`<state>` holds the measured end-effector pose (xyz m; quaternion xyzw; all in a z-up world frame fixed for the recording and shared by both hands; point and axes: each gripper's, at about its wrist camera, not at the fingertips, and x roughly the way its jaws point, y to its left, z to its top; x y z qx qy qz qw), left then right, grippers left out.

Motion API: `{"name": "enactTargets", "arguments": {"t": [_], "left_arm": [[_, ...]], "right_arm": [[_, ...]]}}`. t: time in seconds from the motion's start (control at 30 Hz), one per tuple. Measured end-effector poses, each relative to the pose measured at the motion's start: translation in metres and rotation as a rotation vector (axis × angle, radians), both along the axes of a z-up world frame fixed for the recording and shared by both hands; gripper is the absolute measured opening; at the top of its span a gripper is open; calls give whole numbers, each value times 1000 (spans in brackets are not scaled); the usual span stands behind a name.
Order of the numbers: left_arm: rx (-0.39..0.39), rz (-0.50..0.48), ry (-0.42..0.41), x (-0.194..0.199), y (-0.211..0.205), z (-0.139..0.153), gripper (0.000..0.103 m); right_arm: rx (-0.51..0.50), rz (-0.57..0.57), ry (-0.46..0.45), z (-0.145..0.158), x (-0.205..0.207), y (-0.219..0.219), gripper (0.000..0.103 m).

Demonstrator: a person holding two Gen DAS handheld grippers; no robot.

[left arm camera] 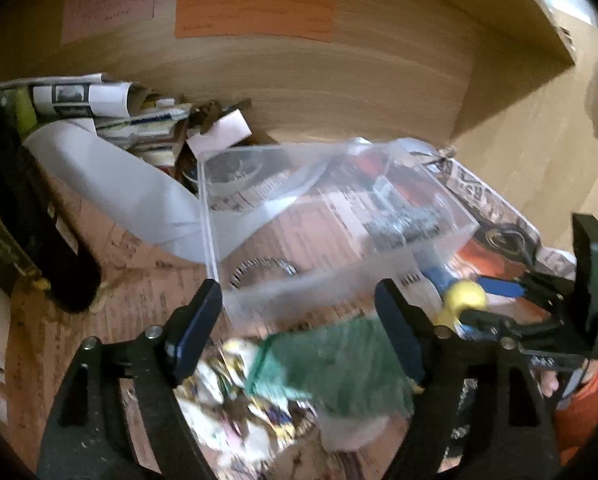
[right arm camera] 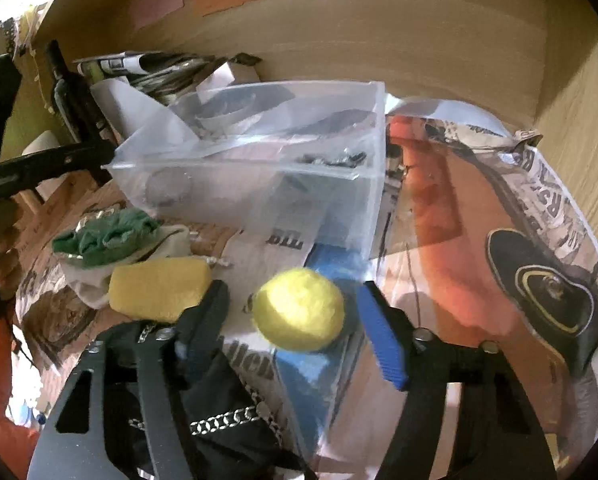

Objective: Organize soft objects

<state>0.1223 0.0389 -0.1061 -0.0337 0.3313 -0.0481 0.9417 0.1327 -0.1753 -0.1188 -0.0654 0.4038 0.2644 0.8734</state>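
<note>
Yellow and fuzzy, the ball [right arm camera: 299, 309] sits on the newspaper-covered bench [right arm camera: 479, 208] between the fingers of the wide-open, empty right claw [right arm camera: 295, 316], before the clear bin [right arm camera: 259, 160]; it looks light and squashy, best pinched across its middle; the left claw [left arm camera: 299, 316] gapes empty over the green cloth [left arm camera: 339, 360].

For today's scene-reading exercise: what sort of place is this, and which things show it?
Probably a home desk or shelf nook: wood-grain back panel with coloured paper notes, newspaper spread as a cover, and a dark bottle among stacked papers.

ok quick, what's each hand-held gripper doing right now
Left hand-held gripper: open, empty, above the green cloth.
Right hand-held gripper: open around the yellow ball, not gripping.
</note>
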Motion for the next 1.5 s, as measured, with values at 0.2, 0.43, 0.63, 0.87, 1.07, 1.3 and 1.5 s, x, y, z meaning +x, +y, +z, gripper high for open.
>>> {"name": "enactTargets", "arguments": {"t": [0.2, 0.43, 0.63, 0.87, 1.07, 1.3, 1.5], "left_arm": [[-30, -36, 36, -14, -9, -15, 86], [-71, -57, 76, -22, -19, -32, 91], [-46, -16, 93, -16, -22, -46, 91], [-56, 18, 49, -11, -11, -44, 63], [-62, 16, 82, 2, -8, -51, 32], [-79, 21, 39, -7, -4, -36, 21], [-67, 7, -37, -24, -5, -4, 21]], "right_arm": [[2, -7, -12, -1, -5, -1, 40], [29, -25, -46, 8, -15, -9, 39], [50, -36, -63, 13, -22, -13, 39], [37, -50, -87, 16, -27, -17, 39], [58, -57, -112, 24, -25, -19, 39], [84, -51, -156, 37, -24, -14, 39], [110, -38, -208, 51, -23, -7, 39]]}}
